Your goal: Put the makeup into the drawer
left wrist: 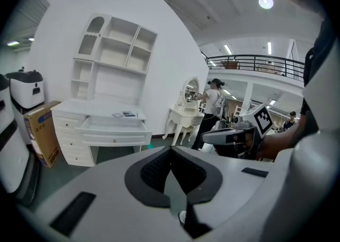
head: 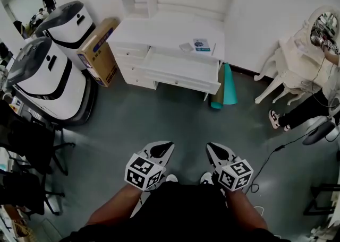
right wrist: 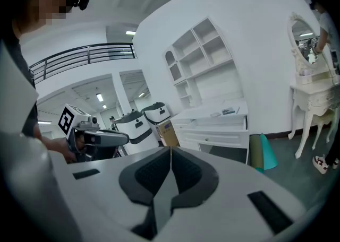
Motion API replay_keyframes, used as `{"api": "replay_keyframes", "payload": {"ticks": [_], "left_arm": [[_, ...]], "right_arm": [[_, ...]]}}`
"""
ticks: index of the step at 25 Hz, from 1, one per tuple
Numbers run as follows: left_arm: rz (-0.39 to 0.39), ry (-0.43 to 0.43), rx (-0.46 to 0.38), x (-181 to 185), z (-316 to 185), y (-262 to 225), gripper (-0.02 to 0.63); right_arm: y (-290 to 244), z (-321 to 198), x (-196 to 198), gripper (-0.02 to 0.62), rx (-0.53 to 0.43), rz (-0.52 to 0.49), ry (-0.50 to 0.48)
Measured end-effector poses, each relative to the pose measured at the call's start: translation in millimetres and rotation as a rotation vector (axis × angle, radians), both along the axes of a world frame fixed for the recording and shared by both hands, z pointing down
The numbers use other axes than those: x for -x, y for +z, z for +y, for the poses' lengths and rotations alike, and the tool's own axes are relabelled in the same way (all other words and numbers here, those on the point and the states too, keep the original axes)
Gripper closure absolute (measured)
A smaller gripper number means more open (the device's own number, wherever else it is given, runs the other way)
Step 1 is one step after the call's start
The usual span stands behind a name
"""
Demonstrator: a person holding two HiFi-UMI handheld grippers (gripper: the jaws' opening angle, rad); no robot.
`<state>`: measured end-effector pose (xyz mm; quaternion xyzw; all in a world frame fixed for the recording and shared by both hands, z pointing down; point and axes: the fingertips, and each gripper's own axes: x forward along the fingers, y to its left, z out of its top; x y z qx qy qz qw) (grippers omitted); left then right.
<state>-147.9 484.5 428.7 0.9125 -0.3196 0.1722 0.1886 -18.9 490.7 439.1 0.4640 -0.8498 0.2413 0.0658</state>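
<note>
Makeup [head: 194, 45] unmoved near table's [head: 154, 31] front-right corner, drawer [head: 180, 68] open, seemingly unfilled; left gripper [head: 159, 150], right gripper [head: 219, 154]: jaws together, empty.

White desk [head: 159, 31] with its middle drawer [head: 180, 68] pulled out, set on a grey floor [head: 159, 124].

Two small things are seen lying side by side on the desktop, near its right end and just behind the open drawer: a pale flat item [head: 186, 47] and a flat blue-printed package [head: 201, 44]. On the floor, a cardboard box [head: 99, 50] is leaned against the desk's left side, a teal roll [head: 230, 84] and a brown roll [head: 218, 89] are stood at its right leg, and two white machines [head: 50, 76] are parked further left; a black cable [head: 276, 150] is trailed across the floor at right.
</note>
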Motion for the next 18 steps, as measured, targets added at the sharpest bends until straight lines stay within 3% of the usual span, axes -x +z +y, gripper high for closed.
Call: {"api": "replay_keyframes", "payload": {"ticks": [6, 18], "left_arm": [[0.013, -0.027, 0.011, 23.0, -7.0, 3.9, 0.601], [0.014, -0.077, 0.017, 33.1, -38.4, 10.5, 0.601]], "right_arm": [[-1.0, -7.1, 19.6, 0.566, 0.005, 0.015, -0.016], [4.7, -46.7, 27.1, 0.567, 0.006, 0.015, -0.054]]}}
